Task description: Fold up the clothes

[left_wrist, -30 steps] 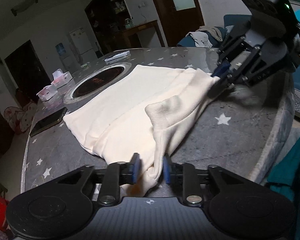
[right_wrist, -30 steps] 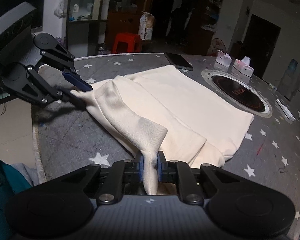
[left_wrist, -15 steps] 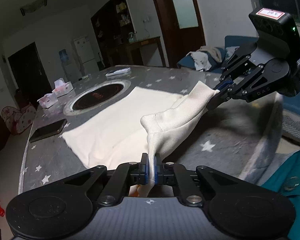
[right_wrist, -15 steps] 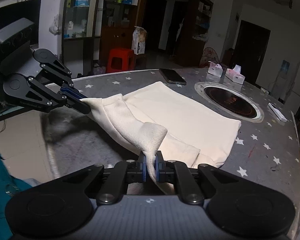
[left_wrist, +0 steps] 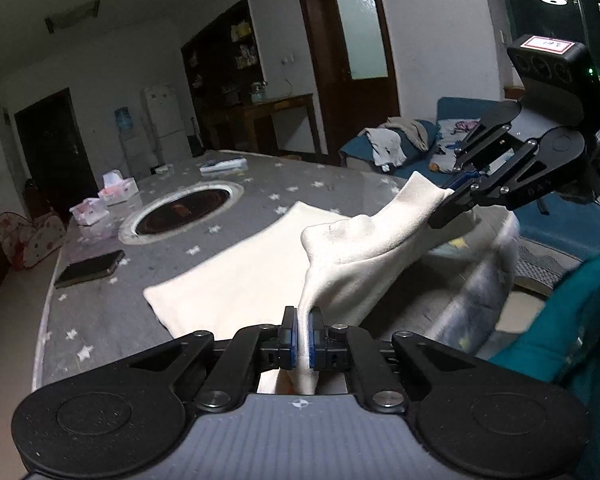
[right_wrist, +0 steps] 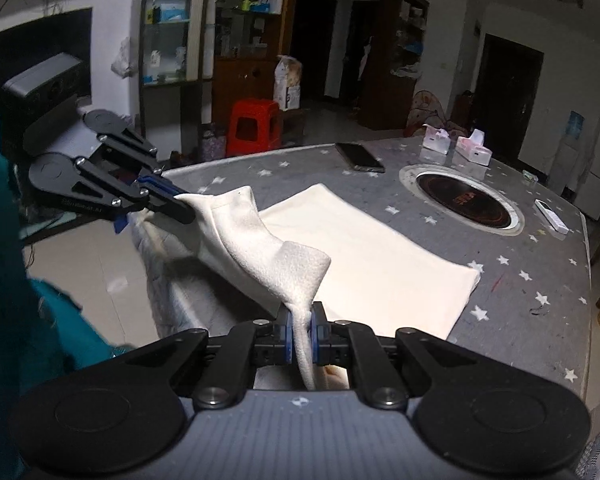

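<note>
A cream garment (left_wrist: 236, 280) lies spread on the grey star-patterned table (left_wrist: 100, 308), with its near edge lifted. My left gripper (left_wrist: 303, 338) is shut on one lifted corner of the garment. My right gripper (right_wrist: 300, 334) is shut on the other lifted corner of the cream garment (right_wrist: 372, 264). The right gripper also shows in the left wrist view (left_wrist: 446, 204), and the left gripper shows in the right wrist view (right_wrist: 180, 204). The held edge hangs in the air between both grippers, above the table's near rim.
A round inset hotplate (left_wrist: 180, 216) sits beyond the garment. A black phone (left_wrist: 90, 269) lies to its left, with two tissue boxes (left_wrist: 100, 200) and a white remote (right_wrist: 552, 216) nearby. A red stool (right_wrist: 254, 126) stands on the floor. A sofa with clothes (left_wrist: 400, 144) is behind.
Both grippers have risen and pulled back toward the table's near edge, lifting the garment's near edge off the table. The left jaws closed on the cloth during this time.
</note>
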`<state>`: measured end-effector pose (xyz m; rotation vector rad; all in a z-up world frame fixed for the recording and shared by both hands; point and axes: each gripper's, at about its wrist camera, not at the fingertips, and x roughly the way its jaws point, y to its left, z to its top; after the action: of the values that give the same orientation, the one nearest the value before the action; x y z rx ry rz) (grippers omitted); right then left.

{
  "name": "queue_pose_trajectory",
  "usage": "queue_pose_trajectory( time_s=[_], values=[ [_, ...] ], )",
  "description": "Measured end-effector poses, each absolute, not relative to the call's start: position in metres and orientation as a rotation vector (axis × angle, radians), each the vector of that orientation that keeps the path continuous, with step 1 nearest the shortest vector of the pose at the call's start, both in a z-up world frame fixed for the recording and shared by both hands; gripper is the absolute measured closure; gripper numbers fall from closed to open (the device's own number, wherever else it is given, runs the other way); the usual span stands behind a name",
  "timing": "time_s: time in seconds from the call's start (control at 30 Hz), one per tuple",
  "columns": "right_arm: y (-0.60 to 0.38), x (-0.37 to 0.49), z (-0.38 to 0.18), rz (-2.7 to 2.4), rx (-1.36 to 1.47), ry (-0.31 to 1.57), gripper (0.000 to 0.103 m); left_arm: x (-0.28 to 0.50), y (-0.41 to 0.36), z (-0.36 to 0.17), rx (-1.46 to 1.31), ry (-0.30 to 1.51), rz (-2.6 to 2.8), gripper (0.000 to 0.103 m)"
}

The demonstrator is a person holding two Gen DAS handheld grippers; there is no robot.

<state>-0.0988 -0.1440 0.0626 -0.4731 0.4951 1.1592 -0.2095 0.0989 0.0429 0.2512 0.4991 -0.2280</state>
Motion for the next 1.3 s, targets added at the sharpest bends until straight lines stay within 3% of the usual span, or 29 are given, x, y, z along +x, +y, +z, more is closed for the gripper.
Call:
queue_pose_trajectory(
  time_s=[0.43, 0.77, 0.87, 0.97, 1.3],
  values=[
    [-0.087, 0.009, 0.081, 1.121, -0.475, 0.450, 0.096, -0.100, 0.139, 0.057, 0.299, 0.482, -0.137, 0.097],
    [-0.020, 0.096, 0.016, 1.002, -0.465, 0.536, 0.093, 0.004, 0.175, -0.005, 0.241, 0.639, 0.035, 0.094],
    [-0.015, 0.107, -0.003, 0.953, -0.421, 0.568, 0.089, 0.011, 0.180, -0.015, 0.211, 0.651, 0.079, 0.093],
    [-0.023, 0.117, -0.006, 0.900, -0.346, 0.593, 0.088, 0.013, 0.185, -0.016, 0.193, 0.647, 0.125, 0.082],
    [-0.045, 0.093, 0.007, 0.945, -0.255, 0.632, 0.088, -0.007, 0.184, 0.017, 0.005, 0.575, 0.115, 0.082]
  ],
)
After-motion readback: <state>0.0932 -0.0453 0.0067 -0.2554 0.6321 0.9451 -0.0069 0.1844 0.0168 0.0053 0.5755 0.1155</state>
